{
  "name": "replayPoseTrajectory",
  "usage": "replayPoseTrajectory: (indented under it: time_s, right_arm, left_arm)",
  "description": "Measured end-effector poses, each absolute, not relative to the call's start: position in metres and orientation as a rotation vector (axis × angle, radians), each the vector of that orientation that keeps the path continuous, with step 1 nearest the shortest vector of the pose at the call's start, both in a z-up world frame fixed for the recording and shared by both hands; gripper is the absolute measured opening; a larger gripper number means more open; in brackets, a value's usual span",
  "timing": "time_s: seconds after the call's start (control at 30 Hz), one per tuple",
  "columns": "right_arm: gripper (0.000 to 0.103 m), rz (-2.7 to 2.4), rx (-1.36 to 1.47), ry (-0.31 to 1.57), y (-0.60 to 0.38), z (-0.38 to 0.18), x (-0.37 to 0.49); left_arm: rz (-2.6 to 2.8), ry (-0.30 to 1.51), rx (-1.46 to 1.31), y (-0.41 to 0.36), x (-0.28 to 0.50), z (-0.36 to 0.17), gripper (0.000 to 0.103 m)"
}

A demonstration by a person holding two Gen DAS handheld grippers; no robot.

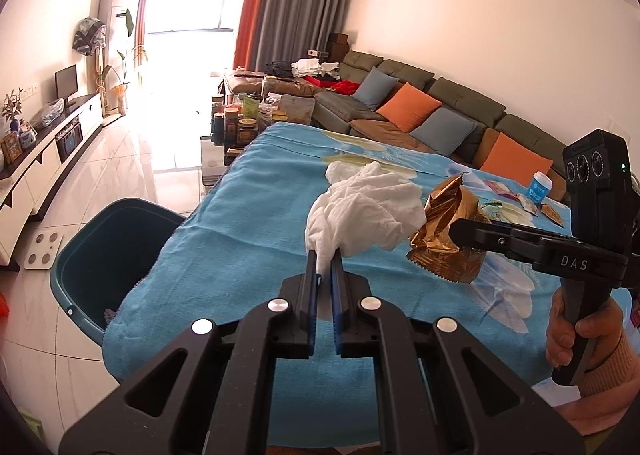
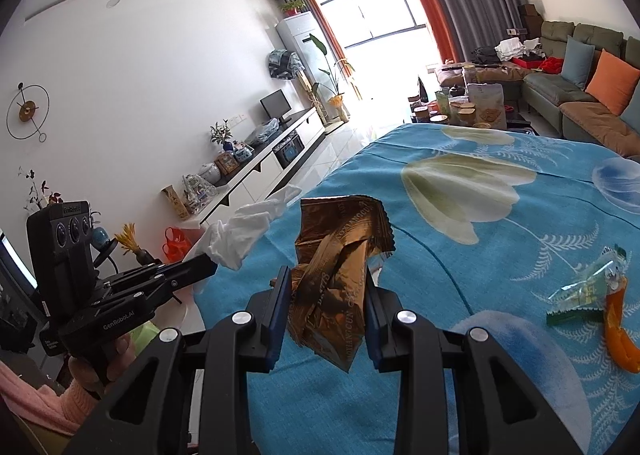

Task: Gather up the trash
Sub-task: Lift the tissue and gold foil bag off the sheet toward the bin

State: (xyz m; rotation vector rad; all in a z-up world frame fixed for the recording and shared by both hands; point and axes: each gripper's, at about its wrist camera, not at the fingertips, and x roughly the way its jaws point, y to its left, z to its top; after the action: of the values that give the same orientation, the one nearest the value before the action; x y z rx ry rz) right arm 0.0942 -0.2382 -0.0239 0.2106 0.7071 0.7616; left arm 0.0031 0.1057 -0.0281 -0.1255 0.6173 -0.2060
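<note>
Two tools, each pinching one piece of trash.
Left tool point(image 1: 325, 261) grips crumpled white tissue point(image 1: 362, 215) — right tool point(image 2: 326, 291) clamps creased gold wrapper point(image 2: 338, 275).

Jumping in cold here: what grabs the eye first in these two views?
The left gripper pinches a crumpled white tissue held above the blue floral cloth. Beside it the right gripper clamps a crinkled gold foil wrapper. A teal bin waits at the table's left edge.
</note>
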Motion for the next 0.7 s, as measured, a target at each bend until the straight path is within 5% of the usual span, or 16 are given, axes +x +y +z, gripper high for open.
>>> replayPoseTrajectory:
  time_s: [0.7]
  right_arm:
    - [0.031,0.813,0.192,0.718,-0.212,-0.023,0.111]
  left_arm:
    - [-0.128,0.612,-0.164,0.128,0.002,-0.031,0.006]
